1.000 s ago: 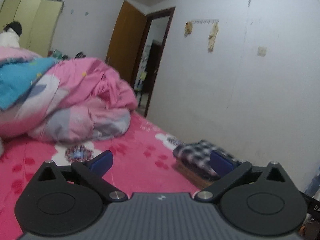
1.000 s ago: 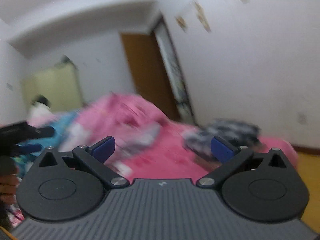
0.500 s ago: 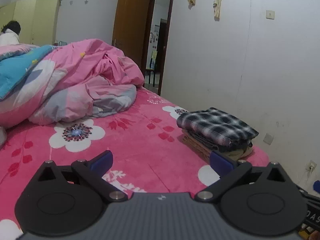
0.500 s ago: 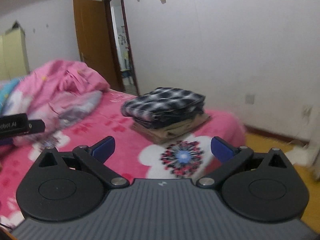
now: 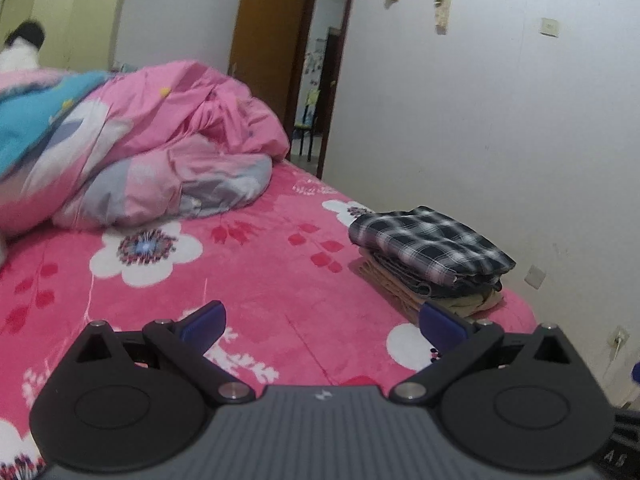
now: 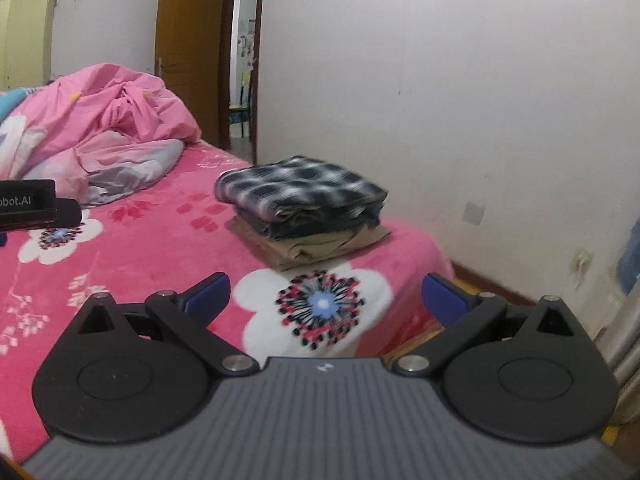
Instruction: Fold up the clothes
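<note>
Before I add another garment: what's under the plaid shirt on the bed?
Under the plaid shirt: a dark folded garment, then a tan one on the pink bedspread. Inner folds are hidden.

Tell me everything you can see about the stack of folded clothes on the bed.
The stack of folded clothes sits on the pink floral blanket near the bed's wall-side edge, close to a corner. On top lies a navy-and-white plaid garment, soft woven fabric folded into a neat rectangle. Under it is a dark, denim-like piece, and at the bottom a tan garment that sticks out slightly. Only the blanket touches the stack; both grippers are open and clear of it.
</note>
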The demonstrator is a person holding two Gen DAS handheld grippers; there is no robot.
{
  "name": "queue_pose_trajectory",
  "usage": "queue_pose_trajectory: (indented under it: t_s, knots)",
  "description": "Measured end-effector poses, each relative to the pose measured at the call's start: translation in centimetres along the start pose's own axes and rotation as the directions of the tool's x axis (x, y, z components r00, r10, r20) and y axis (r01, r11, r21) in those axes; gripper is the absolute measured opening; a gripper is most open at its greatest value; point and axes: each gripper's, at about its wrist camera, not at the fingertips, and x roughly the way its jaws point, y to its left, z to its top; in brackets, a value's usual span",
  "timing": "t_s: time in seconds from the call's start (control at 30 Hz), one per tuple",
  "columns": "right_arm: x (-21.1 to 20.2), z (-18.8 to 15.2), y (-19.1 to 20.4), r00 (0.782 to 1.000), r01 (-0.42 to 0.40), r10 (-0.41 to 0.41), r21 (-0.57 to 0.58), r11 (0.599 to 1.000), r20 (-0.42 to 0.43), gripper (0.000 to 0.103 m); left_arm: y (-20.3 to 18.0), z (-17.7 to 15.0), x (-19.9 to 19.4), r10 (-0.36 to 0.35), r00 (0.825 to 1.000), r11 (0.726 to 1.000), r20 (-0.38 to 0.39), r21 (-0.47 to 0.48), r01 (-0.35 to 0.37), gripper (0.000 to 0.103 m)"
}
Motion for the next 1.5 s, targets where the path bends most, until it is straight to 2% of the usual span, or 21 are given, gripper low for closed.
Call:
queue_pose_trajectory:
  t_s: [0.2,0.4,1.5]
  knots:
    - [0.3,0.4,0.1,1.0,0.015,-0.015,0.013,1.0,-0.017,0.102,-0.6,0.1,-0.7,0.001,0.999,0.999,0.034,0.042,-0.002,0.103]
    - [0.5,0.4,0.5,1.0,0.009,-0.009,0.011,1.0,-0.026,0.102,-1.1,-0.2,-0.5,0.017,0.999,0.996,0.028,0.082,-0.019,0.103]
    - [1.5,0.1,0.6,0.998,0.022,-0.019,0.046,0.999,-0.068,0.102,-1.9,-1.3,1.1,0.014,0.999,0.994,-0.029,0.111,-0.01,0.103]
